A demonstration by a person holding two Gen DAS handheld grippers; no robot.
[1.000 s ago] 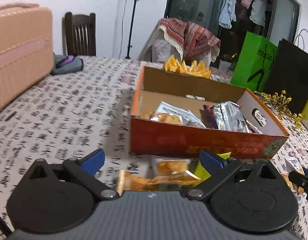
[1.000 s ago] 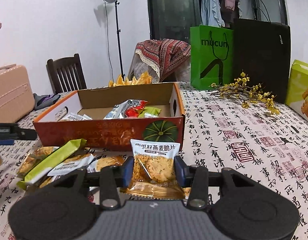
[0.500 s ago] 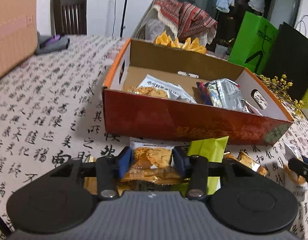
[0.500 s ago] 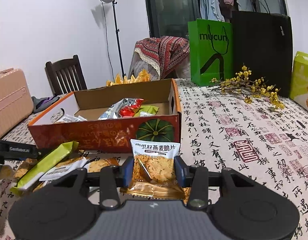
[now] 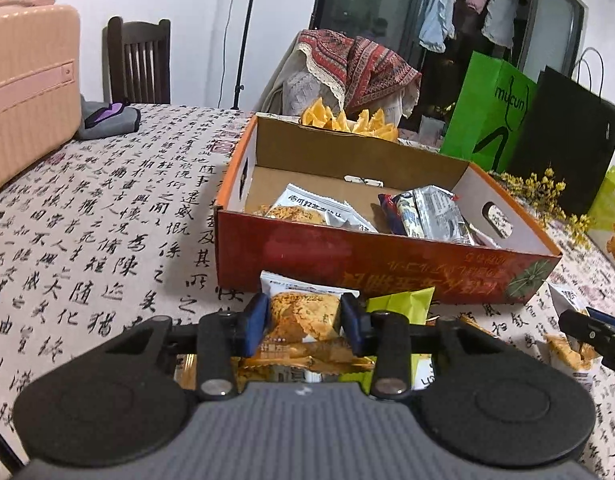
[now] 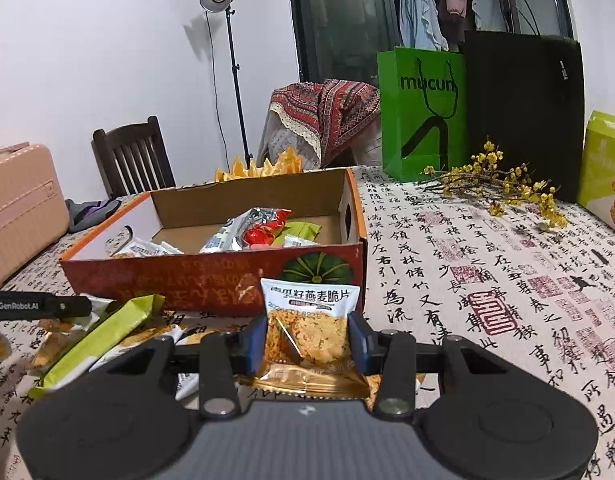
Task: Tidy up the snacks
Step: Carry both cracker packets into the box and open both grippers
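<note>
An orange cardboard box (image 5: 347, 256) (image 6: 211, 276) stands on the table with several snack packets inside. In front of it, my left gripper (image 5: 305, 322) has its jaws closing on an oat crisp packet (image 5: 305, 312), with both blue pads against the packet's sides. My right gripper (image 6: 307, 342) is shut on a second oat crisp packet (image 6: 309, 304), held upright near the box's right front corner. A green packet (image 5: 399, 304) (image 6: 103, 340) and other loose snacks lie between the two grippers. The left gripper's side (image 6: 39, 306) shows at the left edge of the right wrist view.
A pink suitcase (image 5: 27, 80) stands at the table's left, with a grey pouch (image 5: 107, 120) beside it. A green bag (image 6: 421, 112), a black bag (image 6: 523, 112) and a yellow flower sprig (image 6: 503, 188) are at the back right. A chair (image 6: 131, 156) is behind the table.
My left gripper's jaws went from wide open to closed around the oat crisp packet, and it came slightly lower over the loose snacks. The right gripper kept still with its packet.
</note>
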